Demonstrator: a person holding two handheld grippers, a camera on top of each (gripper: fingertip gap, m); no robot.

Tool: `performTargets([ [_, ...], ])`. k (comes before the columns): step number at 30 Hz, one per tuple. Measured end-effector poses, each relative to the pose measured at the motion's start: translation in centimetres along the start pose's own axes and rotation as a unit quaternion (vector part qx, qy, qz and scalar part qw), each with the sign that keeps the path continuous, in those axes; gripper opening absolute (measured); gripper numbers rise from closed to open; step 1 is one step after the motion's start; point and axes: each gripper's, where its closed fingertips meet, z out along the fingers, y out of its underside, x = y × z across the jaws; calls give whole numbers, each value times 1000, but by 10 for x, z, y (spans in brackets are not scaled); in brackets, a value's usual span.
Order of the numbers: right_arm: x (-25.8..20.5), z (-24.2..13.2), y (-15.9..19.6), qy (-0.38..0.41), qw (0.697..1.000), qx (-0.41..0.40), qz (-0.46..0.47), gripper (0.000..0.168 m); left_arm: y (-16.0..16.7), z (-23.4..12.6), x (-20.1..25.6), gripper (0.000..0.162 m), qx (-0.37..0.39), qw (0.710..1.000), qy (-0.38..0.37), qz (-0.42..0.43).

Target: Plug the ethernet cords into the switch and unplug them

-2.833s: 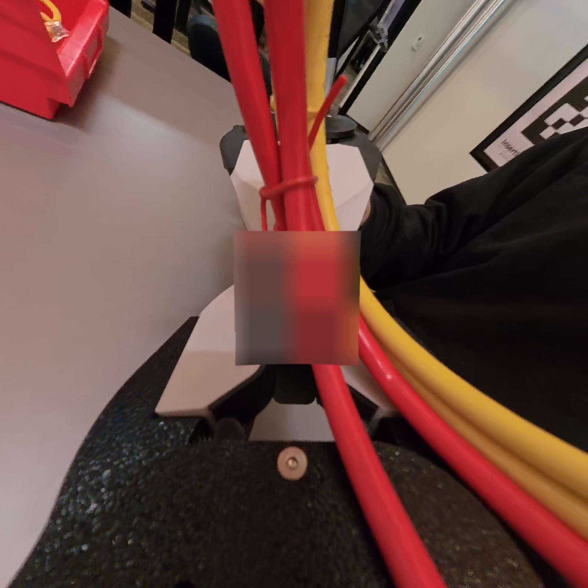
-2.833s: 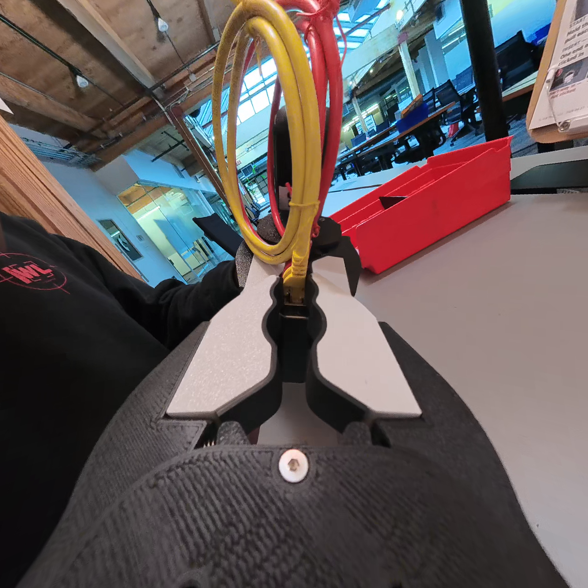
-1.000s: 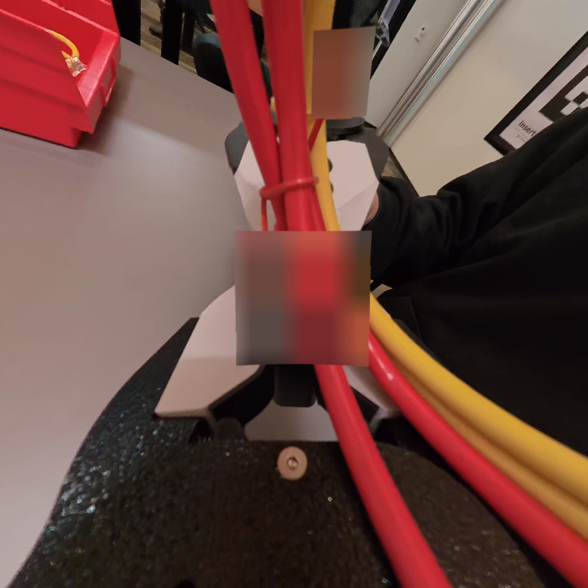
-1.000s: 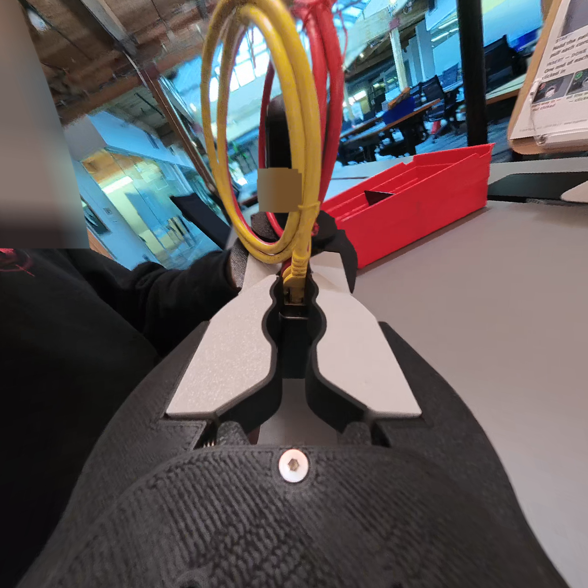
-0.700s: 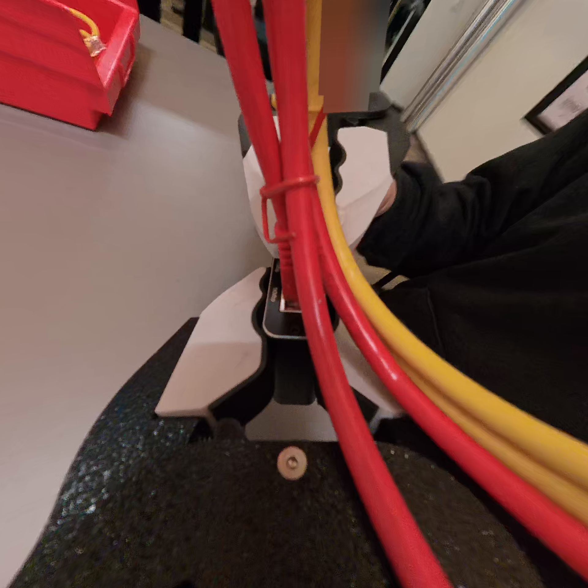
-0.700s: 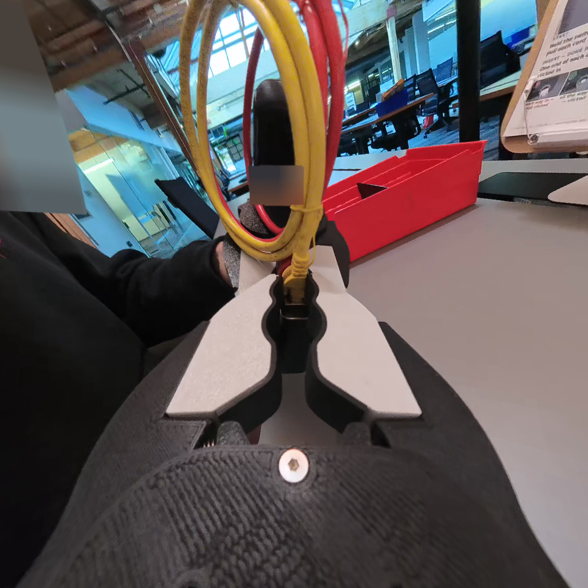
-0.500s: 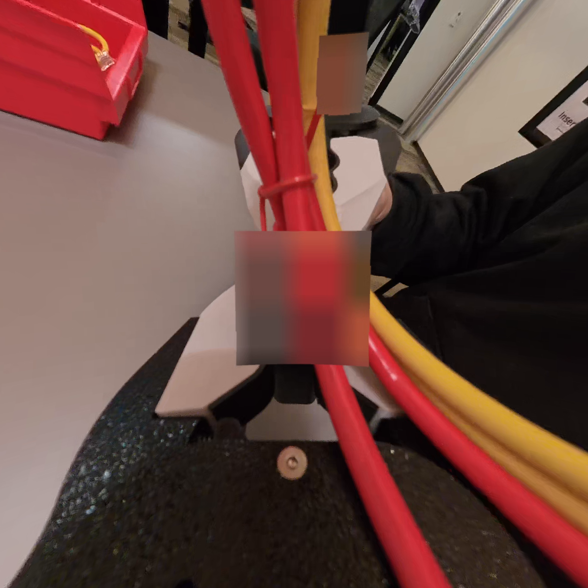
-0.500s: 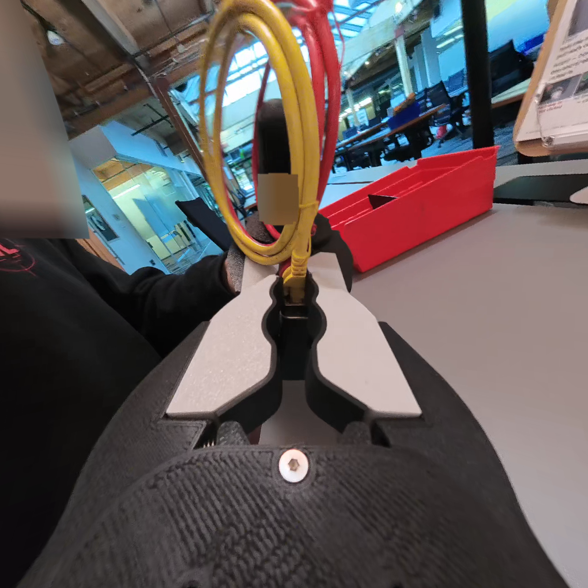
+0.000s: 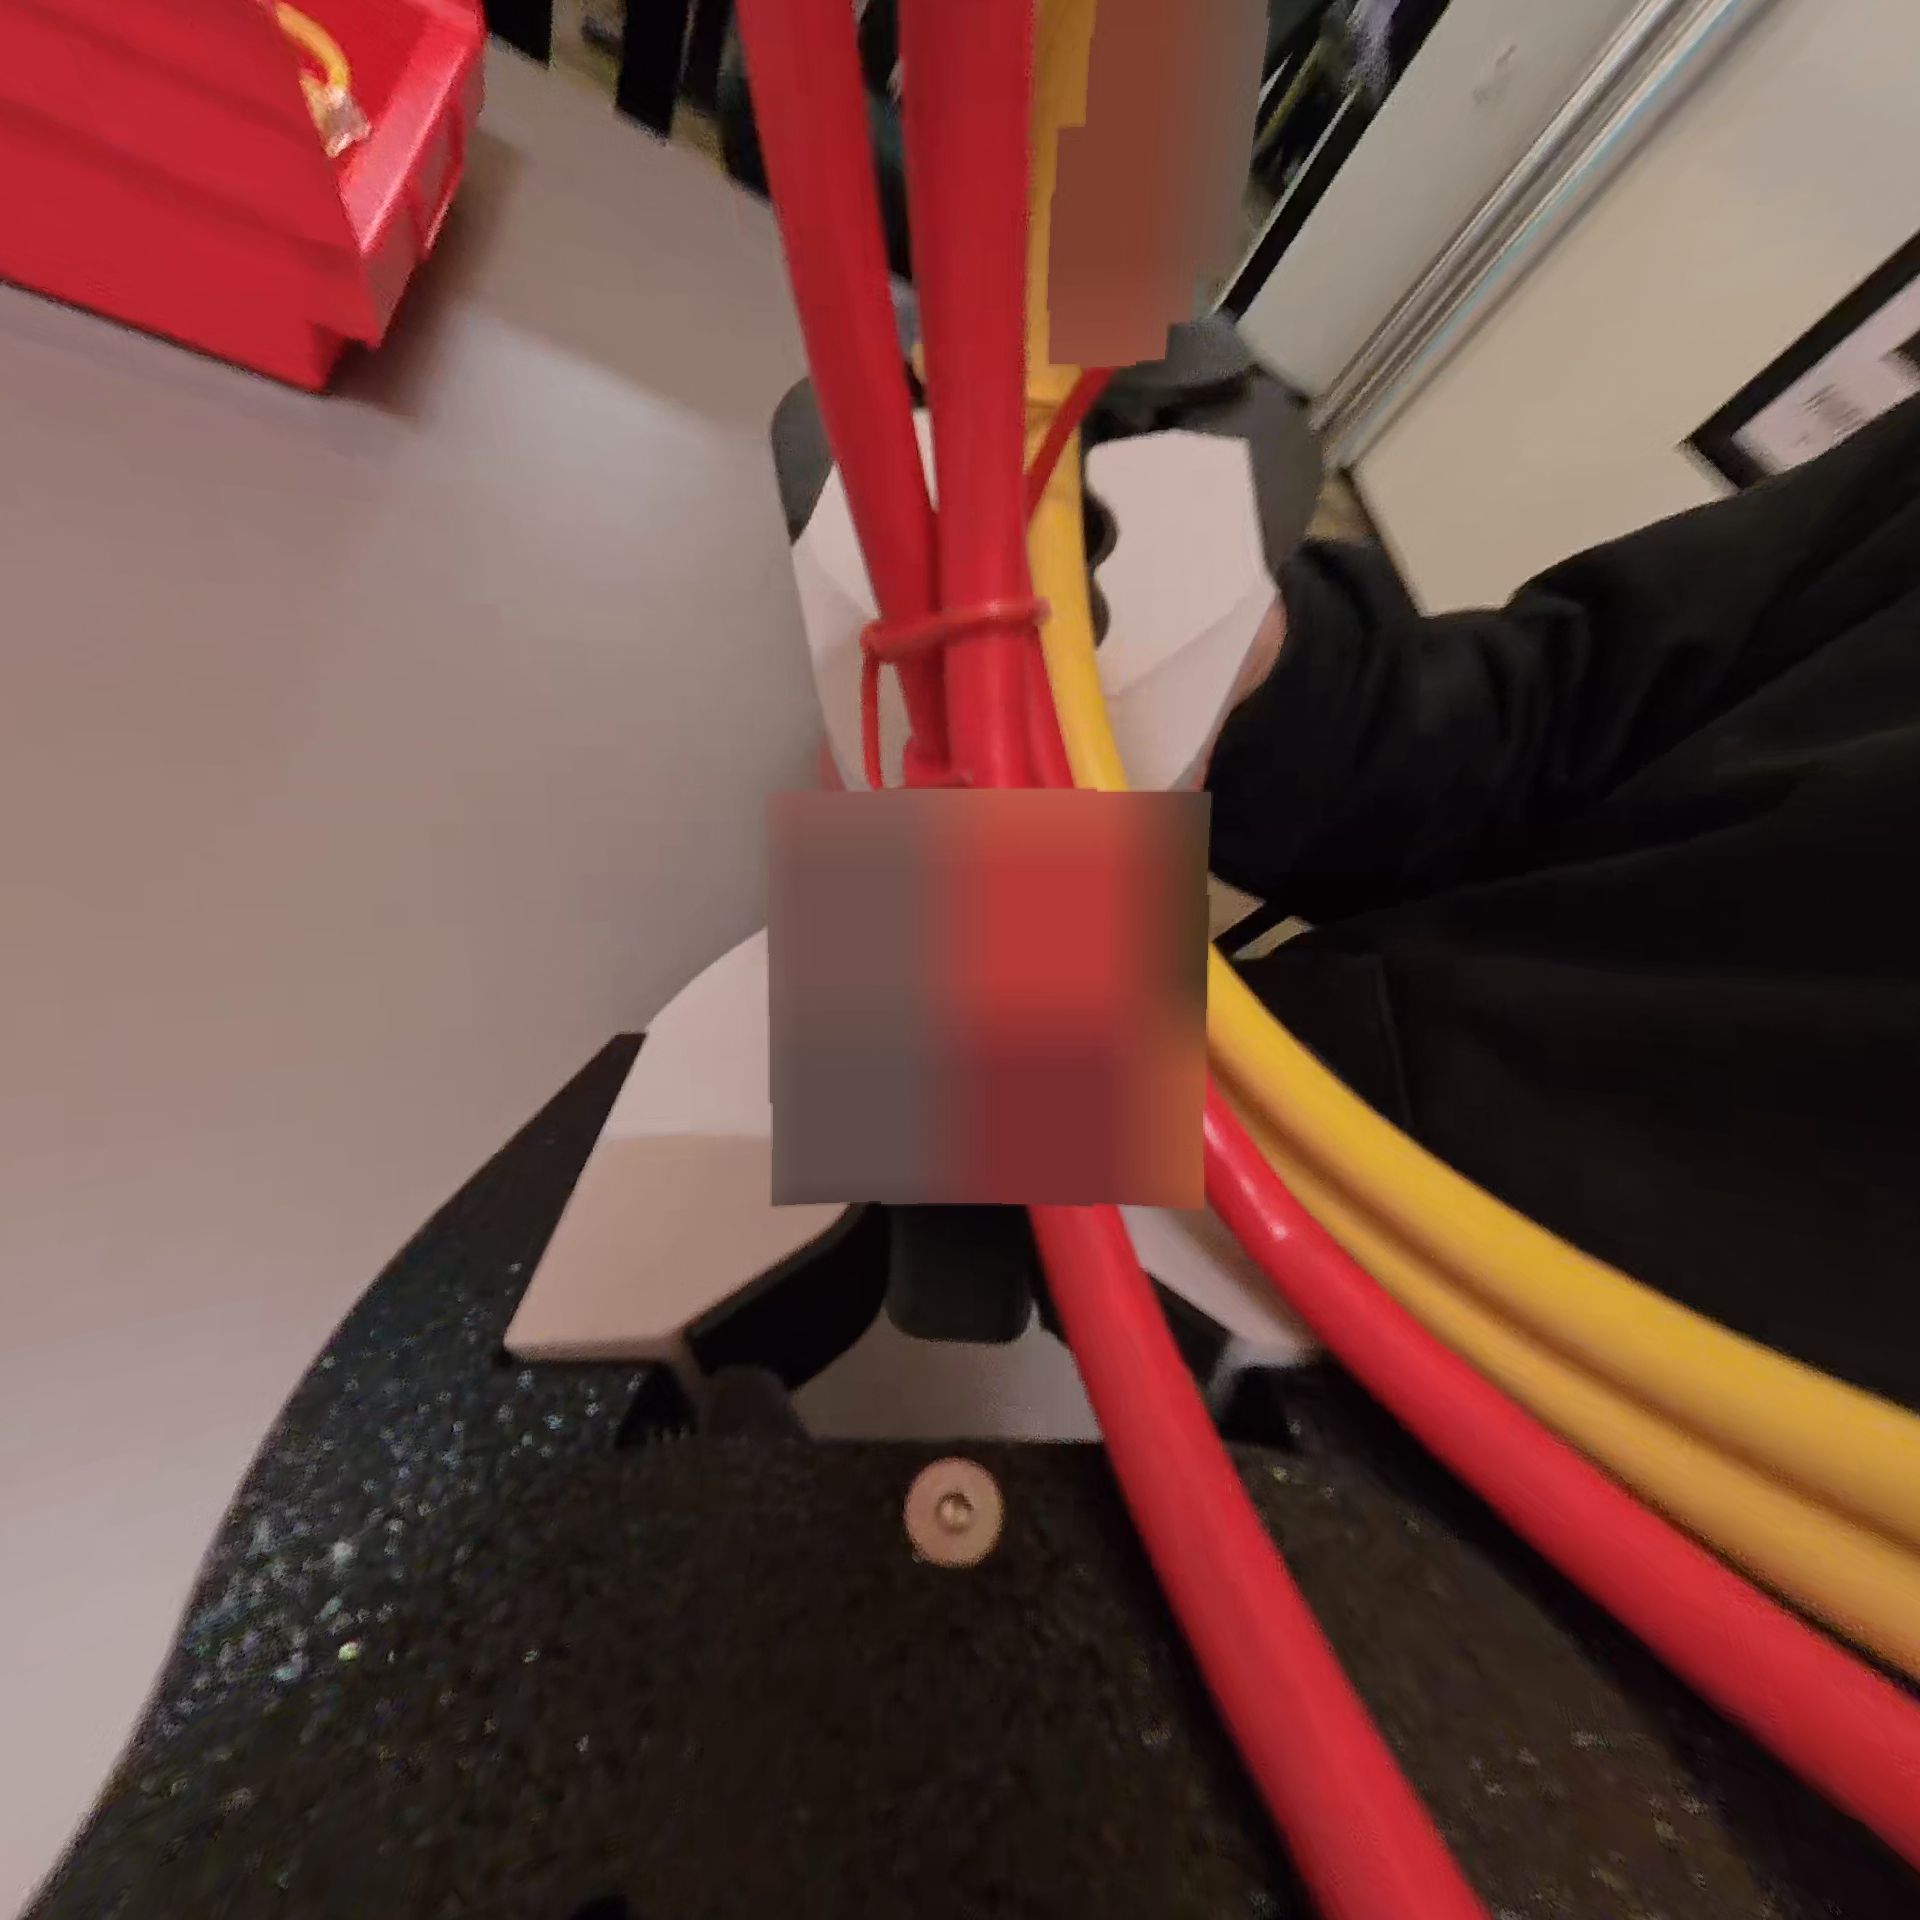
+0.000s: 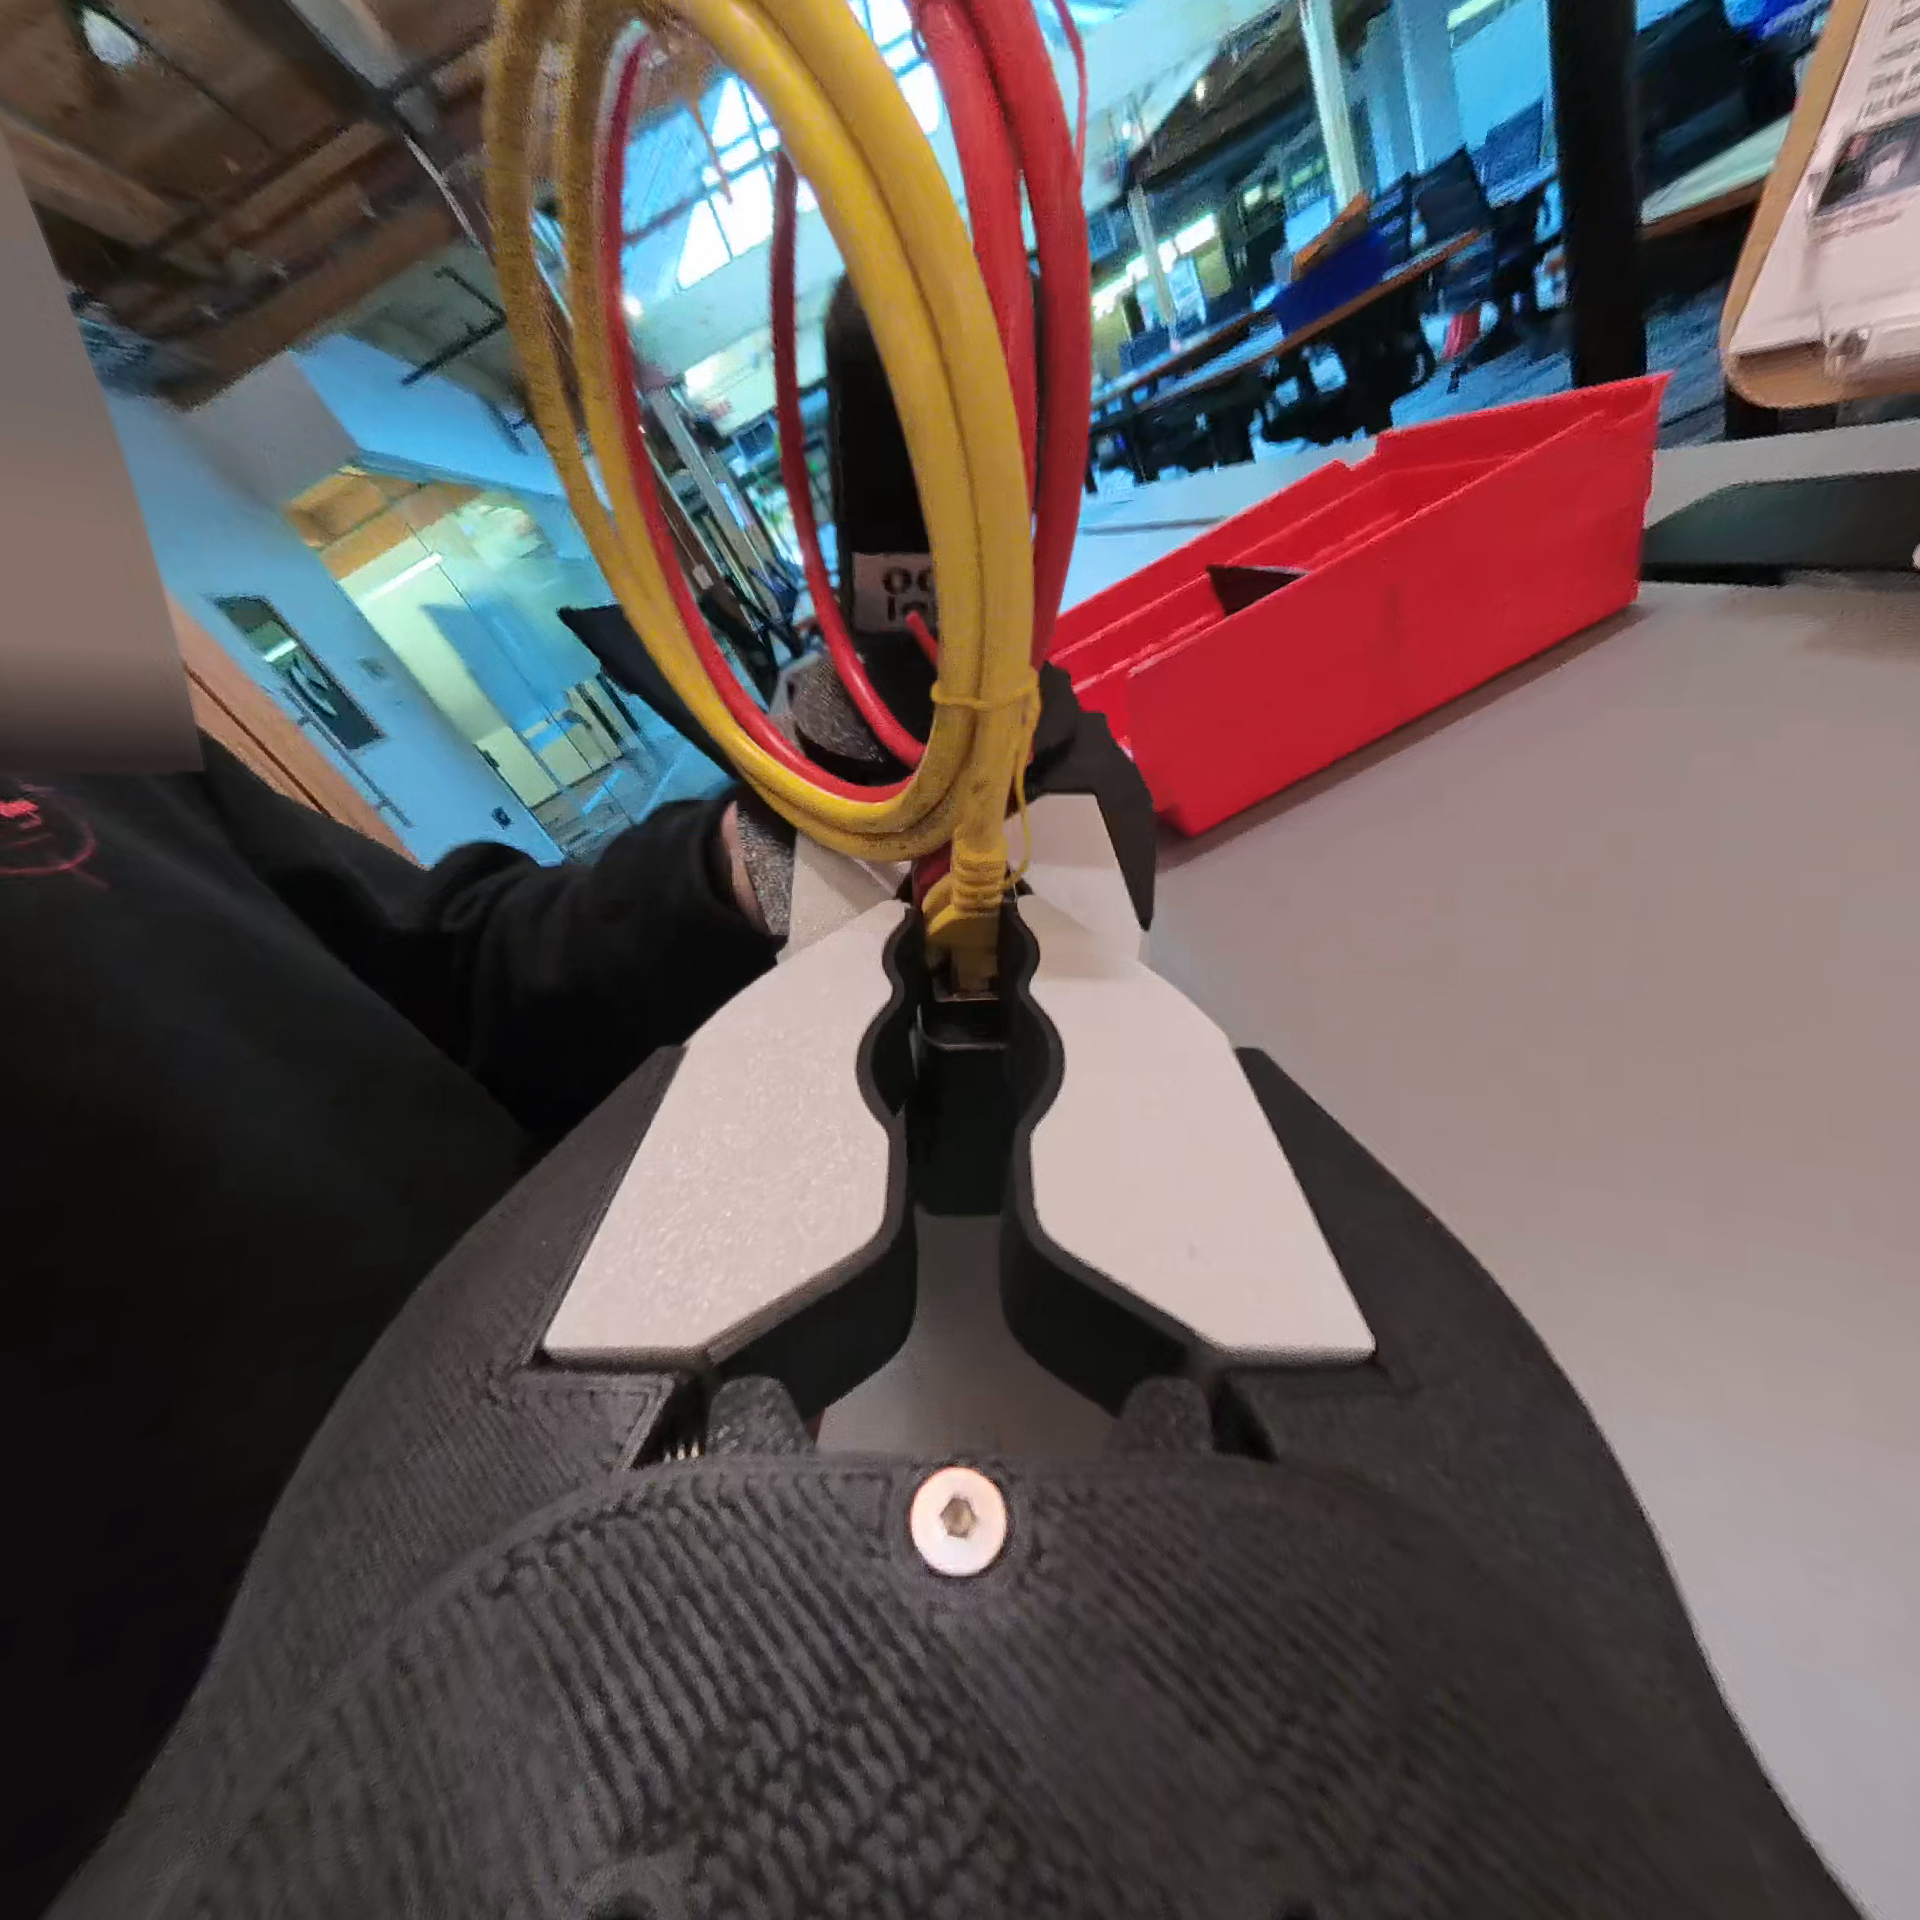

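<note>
Right wrist view: grey desk (image 10: 1558,935) fills the right half of the frame; a person's black sleeve (image 10: 260,1039) fills the lower left. Red bin (image 10: 1403,613) sits on the desk at upper right, well apart from the grippers. Right hand-held gripper (image 10: 961,997) occupies the centre, clenched on a small black switch (image 10: 961,1101) held upright between its fingers. Yellow ethernet cord (image 10: 831,416), coiled and tied, rises from the switch towards the top of the frame; its yellow plug (image 10: 971,914) is seated in the switch's upper end. Red ethernet cord (image 10: 1039,312) loops alongside the yellow coil. The other gripper shows just behind the switch, partly hidden by the cords.

Left wrist view: same desk (image 9: 364,727) on the left, black sleeve (image 9: 1558,831) on the right, red bin (image 9: 208,177) at upper left with a small yellow cord end (image 9: 332,99) in it. Red cord (image 9: 977,416) and yellow cord (image 9: 1455,1195) cross the frame close to the lens. Left hand-held gripper (image 9: 966,1164): a mosaic patch covers its fingertips, so its state cannot be told. A thin red tie (image 9: 951,629) binds the red strands at centre.
</note>
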Motion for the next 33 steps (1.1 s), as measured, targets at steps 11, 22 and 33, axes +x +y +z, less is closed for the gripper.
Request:
performTargets([
  [11, 17, -7, -15, 60, 998, 5, -17, 46, -24, -24, -5, 26, 120, 990, 28, -65],
  [22, 13, -8, -39, -4, 992, 112, 52, 31, -3, -3, 19, 28, 9, 995, 86, -53],
  [33, 38, -53, -96, 52, 953, 291, 65, 13, -42, -28, -32, 81, 146, 975, -159, 56],
])
